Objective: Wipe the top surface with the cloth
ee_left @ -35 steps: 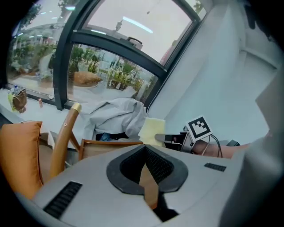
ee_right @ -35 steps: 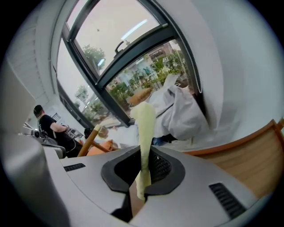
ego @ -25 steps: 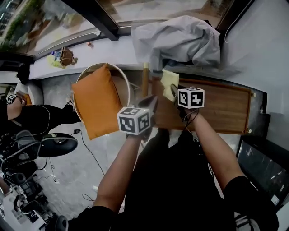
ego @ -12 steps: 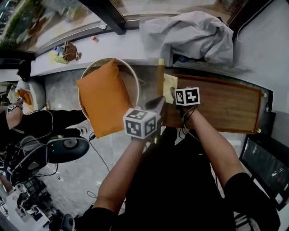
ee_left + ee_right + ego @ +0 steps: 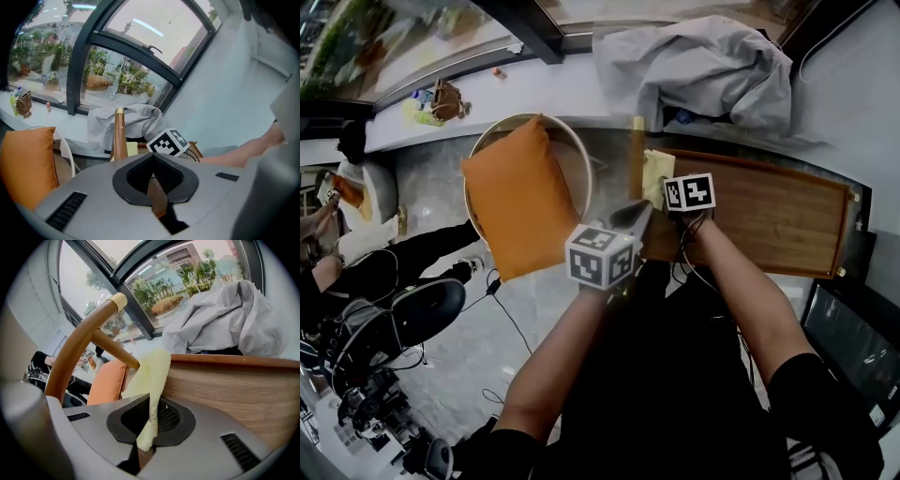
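Wiping looks begun: right gripper (image 5: pixel 149 420), fingers clenched on the cloth (image 5: pixel 152 373), at the desk's (image 5: pixel 769 220) left edge. Left gripper (image 5: pixel 153 177) closed, empty. Next: sweep rightward.

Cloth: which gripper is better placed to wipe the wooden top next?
Right. The right gripper is shut on the yellow cloth, already at the left end of the wooden top. The left gripper is shut and holds no cloth.
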Available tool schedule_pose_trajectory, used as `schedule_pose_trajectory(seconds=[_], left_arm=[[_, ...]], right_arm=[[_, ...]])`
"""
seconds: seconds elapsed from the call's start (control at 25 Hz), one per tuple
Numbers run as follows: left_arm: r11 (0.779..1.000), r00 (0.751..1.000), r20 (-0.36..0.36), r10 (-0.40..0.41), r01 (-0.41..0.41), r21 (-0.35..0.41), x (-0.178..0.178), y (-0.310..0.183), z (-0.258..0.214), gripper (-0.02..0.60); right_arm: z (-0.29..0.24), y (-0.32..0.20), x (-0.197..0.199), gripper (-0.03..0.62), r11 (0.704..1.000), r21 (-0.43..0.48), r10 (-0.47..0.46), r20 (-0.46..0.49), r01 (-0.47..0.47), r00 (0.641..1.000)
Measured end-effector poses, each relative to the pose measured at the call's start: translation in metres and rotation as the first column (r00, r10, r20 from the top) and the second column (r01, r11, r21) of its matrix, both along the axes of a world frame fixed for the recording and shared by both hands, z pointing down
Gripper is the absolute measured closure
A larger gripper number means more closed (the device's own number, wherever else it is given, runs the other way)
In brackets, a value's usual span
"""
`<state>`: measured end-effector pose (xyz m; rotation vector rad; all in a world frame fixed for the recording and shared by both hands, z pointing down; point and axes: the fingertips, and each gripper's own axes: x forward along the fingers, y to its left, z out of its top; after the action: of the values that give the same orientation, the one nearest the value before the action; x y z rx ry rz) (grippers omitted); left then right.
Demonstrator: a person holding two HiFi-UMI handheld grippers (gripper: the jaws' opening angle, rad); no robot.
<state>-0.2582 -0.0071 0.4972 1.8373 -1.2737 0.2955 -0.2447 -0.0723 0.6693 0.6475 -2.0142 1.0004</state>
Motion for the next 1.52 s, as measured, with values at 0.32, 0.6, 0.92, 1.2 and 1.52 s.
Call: schedule_pose_trajectory(seconds=[0.32,0.6,0.92,1.2,1.52], left_arm=[[1.000,1.000,0.009,-0.007,0.007,-0.011,0.013,0.000,0.001,0.572],[0.999,0.999,0.005,-0.045,0.045,-0.012,0.022,-0.007,-0.003,0.572],[0.996,0.997,0.020,-0.080,0.081,-0.037,0.035,-0.017,-0.001,0.572],[0.994,0.997,0.029,-0.067,0.069,-0.080,0.062,-0.022,0.010,0.572],[0.989,0.996,0.035,-0.080,0.084,-0.125,0.085,-0.020,0.020,0.574]], right_arm=[[0.000,-0.002,0.010,0.562,1.000,0.002,-0.023,-0.022,0.023,1.000],[-0.001,-0.008,0.029,0.562,1.000,-0.001,-0.011,-0.028,0.011,1.000],[-0.003,-0.015,0.065,0.562,1.000,-0.001,0.019,-0.042,-0.019,0.999],[-0.003,-0.024,0.103,0.562,0.999,0.007,0.053,-0.055,-0.052,0.997],[-0.004,-0.033,0.146,0.562,0.997,0.009,0.083,-0.059,-0.083,0.995]])
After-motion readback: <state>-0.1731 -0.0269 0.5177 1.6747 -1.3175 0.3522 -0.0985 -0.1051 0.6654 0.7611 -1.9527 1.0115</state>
